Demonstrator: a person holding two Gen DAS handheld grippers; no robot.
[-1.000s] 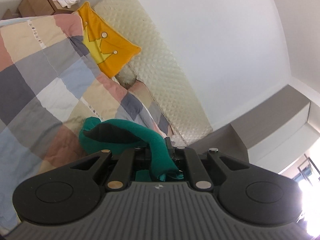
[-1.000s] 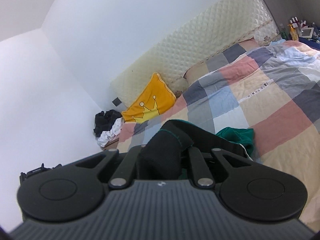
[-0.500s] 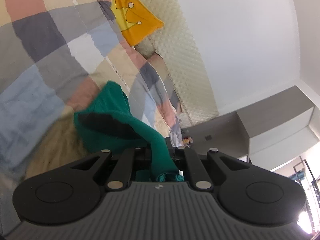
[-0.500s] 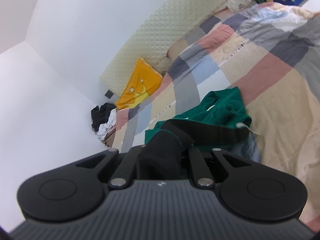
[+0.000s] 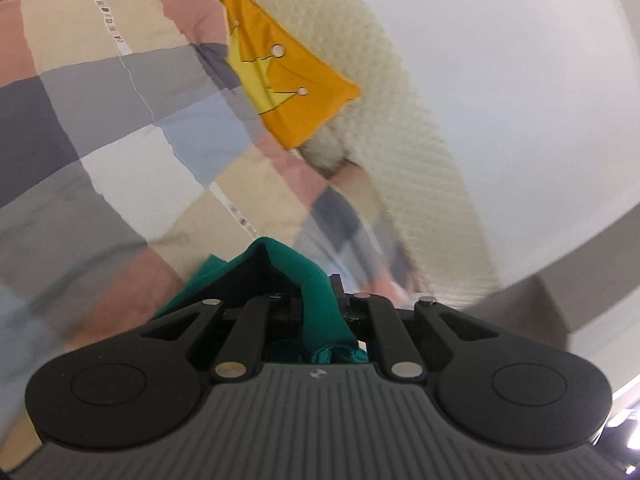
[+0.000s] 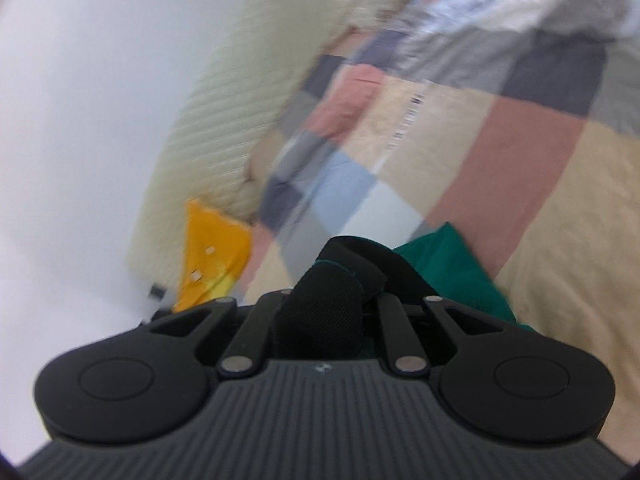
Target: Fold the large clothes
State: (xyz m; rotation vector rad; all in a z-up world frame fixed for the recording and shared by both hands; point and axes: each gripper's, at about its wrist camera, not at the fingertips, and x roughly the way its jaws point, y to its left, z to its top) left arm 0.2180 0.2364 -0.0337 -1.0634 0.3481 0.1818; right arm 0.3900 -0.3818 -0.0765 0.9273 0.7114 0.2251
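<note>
Your left claw (image 5: 320, 312) is nearly closed, pinching a fold of the dark green fabric garment (image 5: 316, 280). Your right claw (image 6: 324, 308) is likewise clamped on its black-lined edge (image 6: 320, 304). The garment hangs bunched between them over the bed's pastel checked quilt (image 5: 120, 120); its long axis can't be told. Farther off, an orange crown-print cushion (image 5: 288, 84) leans against the cream quilted headboard (image 5: 400, 120).

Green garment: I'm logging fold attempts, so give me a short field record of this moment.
garment: green garment, dark lining showing
left gripper: shut on the green fabric
right gripper: shut on a dark part of the garment
surface: patchwork quilt on a bed
nearby: yellow crown cushion against a cream quilted headboard
fold state: bunched, not yet laid flat
image quality: motion blur in both views
</note>
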